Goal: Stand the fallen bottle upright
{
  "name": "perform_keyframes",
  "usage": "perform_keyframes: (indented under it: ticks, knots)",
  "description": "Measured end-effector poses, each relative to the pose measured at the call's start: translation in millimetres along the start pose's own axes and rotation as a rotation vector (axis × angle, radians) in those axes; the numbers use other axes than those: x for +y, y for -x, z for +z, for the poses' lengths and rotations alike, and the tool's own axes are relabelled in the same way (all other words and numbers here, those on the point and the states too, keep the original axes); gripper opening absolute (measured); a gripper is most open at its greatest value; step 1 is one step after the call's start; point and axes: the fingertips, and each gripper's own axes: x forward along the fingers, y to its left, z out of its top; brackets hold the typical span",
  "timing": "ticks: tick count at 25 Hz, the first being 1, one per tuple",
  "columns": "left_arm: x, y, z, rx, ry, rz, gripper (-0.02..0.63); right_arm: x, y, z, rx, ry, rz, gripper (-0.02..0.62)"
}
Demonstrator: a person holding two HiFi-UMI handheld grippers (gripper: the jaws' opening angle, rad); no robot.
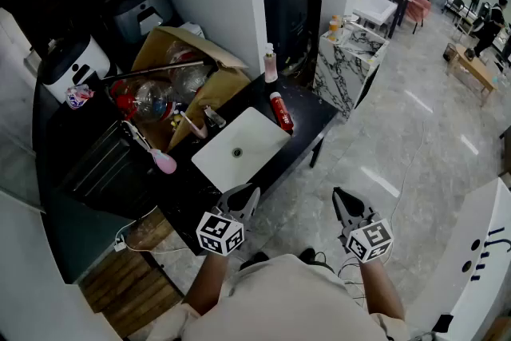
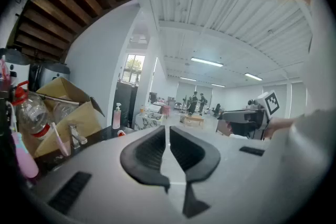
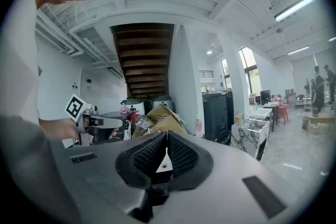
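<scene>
1. Open hall with pale tiled floor (image 1: 383, 148); a black counter (image 1: 311, 114) stands against a white pillar.
2. Cardboard box (image 1: 215, 88), on the counter's far left, crammed with clear bottles.
3. White sink (image 1: 257, 132), set into the counter and nearest the person.
4. Pink pump bottle (image 1: 271, 64), upright by the pillar.
5. Fallen bottle (image 1: 281, 112): red, small, lying on its side on the counter, just beside the sink's far right corner.
   - Judged light, stiff plastic.
   - The smooth round body is likely to roll or slip.
   - Best taken across mid-body, or slightly toward the neck end, then pivoted onto its base.
6. Left gripper (image 1: 243, 200): held low at the counter's near edge and roughly level. Its jaws are pressed together with nothing between them. It is well apart from the bottle.
7. Right gripper (image 1: 345, 204): held beside the left one over the floor, pointing the same way. Its jaws are likewise closed and empty, and must open before any grasp.
</scene>
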Motion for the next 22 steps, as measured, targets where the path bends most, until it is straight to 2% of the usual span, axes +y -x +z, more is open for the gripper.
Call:
perform_keyframes:
  ticks: [15,22]
  knots:
    - [0.0,3.8,-0.2,-0.018,-0.009,0.009,0.031,10.3,-1.4,-1.0,-0.014,0.004,0.000,0.032]
    - [-5.9,-2.5,-0.7,-0.021,-0.011,0.019,0.043,-0.5,-0.8,-0.3,-0.018,-0.019,0.014,0.032]
